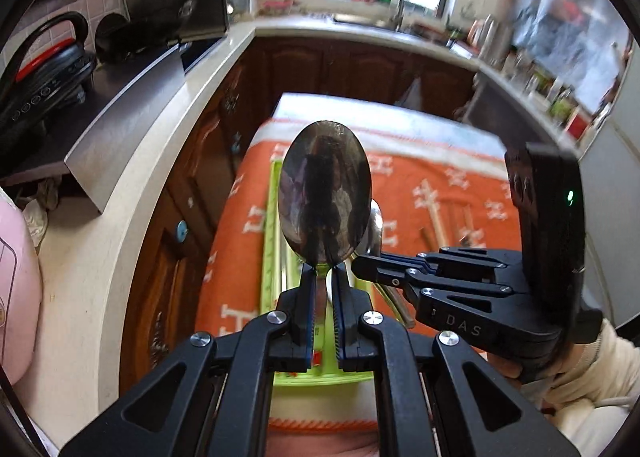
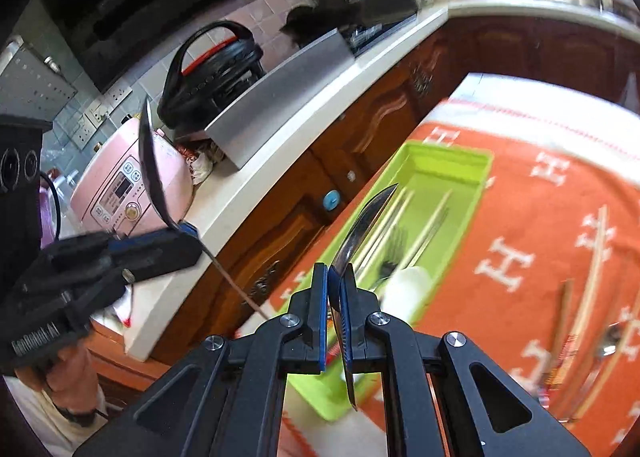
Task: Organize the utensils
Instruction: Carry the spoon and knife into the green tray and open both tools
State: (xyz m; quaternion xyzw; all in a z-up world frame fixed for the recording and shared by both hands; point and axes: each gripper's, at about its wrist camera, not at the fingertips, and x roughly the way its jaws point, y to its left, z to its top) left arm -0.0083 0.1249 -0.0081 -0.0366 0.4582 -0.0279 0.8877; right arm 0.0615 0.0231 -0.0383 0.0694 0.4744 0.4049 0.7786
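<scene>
Between the pads of the left gripper a large spoon is clamped low at its neck, bowl up, and could pivot or slip out. At its 3 o'clock the right gripper, clamped on a second spoon, sits close enough to collide. Below both, the green tray on the orange-clothed desk already holds utensils, so a drop might scatter them.

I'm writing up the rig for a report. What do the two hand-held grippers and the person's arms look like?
Both are matte black, with angular linkage arms, silver screw heads and blue ribbed pads inside the fingers. The left hand-held gripper matches the right hand-held gripper. Seen from the left camera, the right one carries white "DAS" lettering and a tall black block with a green light. Both sleeves are cream-coloured.
</scene>
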